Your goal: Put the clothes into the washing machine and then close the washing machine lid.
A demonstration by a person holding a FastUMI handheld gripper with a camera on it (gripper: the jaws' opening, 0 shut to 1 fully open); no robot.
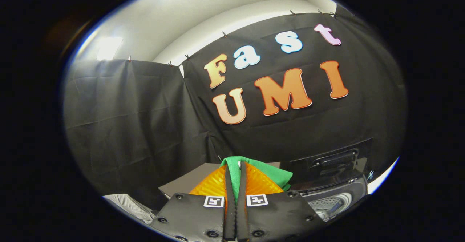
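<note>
My gripper point(235, 178) is shut on a green garment point(270, 173), with the cloth pinched between the two fingers and bunched up past their tips, spilling to the right. The garment is lifted in the air in front of the black booth wall. To the right and lower stands the washing machine point(336, 194), dark-bodied, with its lid point(332, 160) raised upright at the back. Below the lid, part of the perforated metal drum point(332, 202) shows through the open top.
A grey-brown flat surface point(190, 184) lies just behind the fingers on the left. Light grey cloth point(132, 205) lies lower left. A white edge point(381, 180) runs past the machine on the right.
</note>
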